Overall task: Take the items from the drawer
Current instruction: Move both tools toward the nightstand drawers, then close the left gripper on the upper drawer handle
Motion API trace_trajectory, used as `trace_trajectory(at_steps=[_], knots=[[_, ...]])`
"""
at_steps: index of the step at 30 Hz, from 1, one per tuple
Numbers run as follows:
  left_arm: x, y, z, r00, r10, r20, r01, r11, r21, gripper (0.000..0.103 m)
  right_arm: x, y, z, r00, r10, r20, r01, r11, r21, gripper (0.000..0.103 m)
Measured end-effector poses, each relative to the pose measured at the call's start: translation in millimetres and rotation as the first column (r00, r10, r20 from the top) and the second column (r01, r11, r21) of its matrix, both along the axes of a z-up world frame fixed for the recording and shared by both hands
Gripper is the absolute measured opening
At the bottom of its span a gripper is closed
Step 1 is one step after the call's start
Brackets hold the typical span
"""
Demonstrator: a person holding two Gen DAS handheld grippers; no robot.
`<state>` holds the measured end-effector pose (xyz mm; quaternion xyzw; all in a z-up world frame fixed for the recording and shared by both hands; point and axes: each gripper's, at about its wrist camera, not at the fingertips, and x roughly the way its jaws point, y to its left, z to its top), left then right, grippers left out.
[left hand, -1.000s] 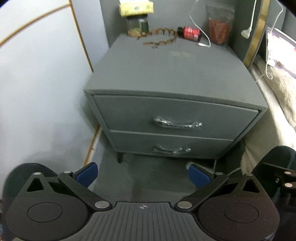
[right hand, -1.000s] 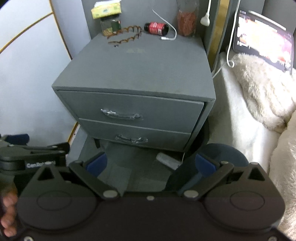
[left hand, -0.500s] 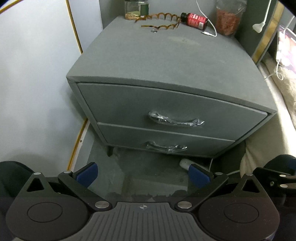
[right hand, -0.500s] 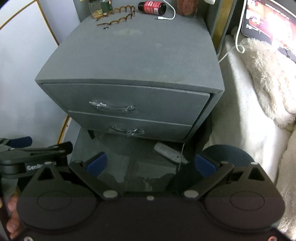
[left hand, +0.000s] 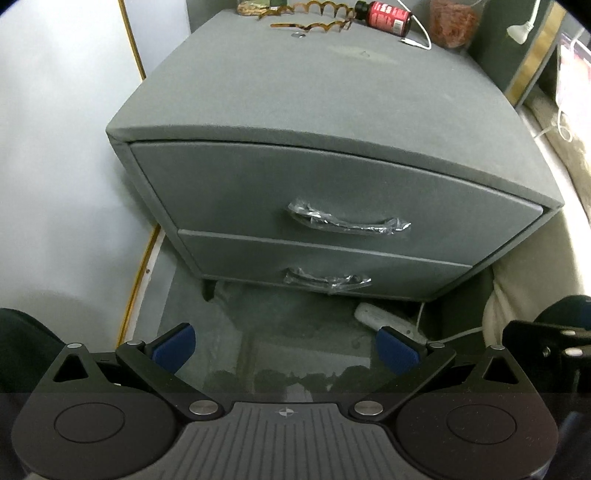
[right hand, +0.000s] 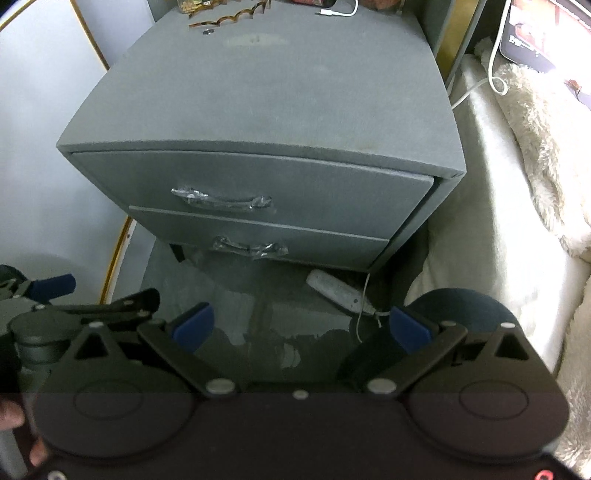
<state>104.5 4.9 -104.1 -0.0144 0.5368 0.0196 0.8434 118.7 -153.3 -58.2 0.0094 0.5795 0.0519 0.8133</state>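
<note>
Two drawers sit closed in the grey nightstand [left hand: 332, 96], so nothing inside either can be seen. The upper drawer [left hand: 236, 192] carries a plastic-wrapped handle [left hand: 347, 221], and the lower drawer [left hand: 406, 273] beneath it has a second wrapped handle [left hand: 325, 280].

At the back of the nightstand's top lie a brown wavy hair comb [left hand: 314, 16], a dark bottle with a red label [left hand: 384, 13] on its side, a white cable [left hand: 421, 35] and a clear bag of reddish contents [left hand: 452, 22].

The left gripper [left hand: 284, 345] hovers over the floor in front of the nightstand, below the lower drawer, its blue-padded jaws spread wide with nothing between them. The right gripper [right hand: 301, 328] hangs in front of the nightstand too, jaws likewise wide apart and empty.

A white power strip [right hand: 338, 291] lies on the floor under the nightstand's right front corner.

Only the right wrist view shows the cream fleece blanket [right hand: 546, 155] on the bed to the right of the nightstand, a tablet screen [right hand: 543, 33] beyond it, and the left gripper's side with a fingertip of the hand holding it. Only the left wrist view shows the bottle's label and the bag clearly.
</note>
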Motion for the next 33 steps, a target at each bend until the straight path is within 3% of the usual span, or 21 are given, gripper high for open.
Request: trace_trajectory(at_steps=[18, 33], knots=[[7.1, -46.9, 9.9, 0.994, -0.103, 0.036, 0.102, 0.995, 0.007, 0.103, 3.2, -27.4, 25.5, 0.998, -0.039, 0.053, 0.039, 0.999, 0.0, 0.103], [0.6, -76.6, 17.3, 0.985, -0.155, 0.074, 0.153, 0.988, 0.025, 0.103, -11.2, -71.9, 36.0, 0.99, -0.101, 0.098, 0.096, 0.993, 0.062, 0.103]])
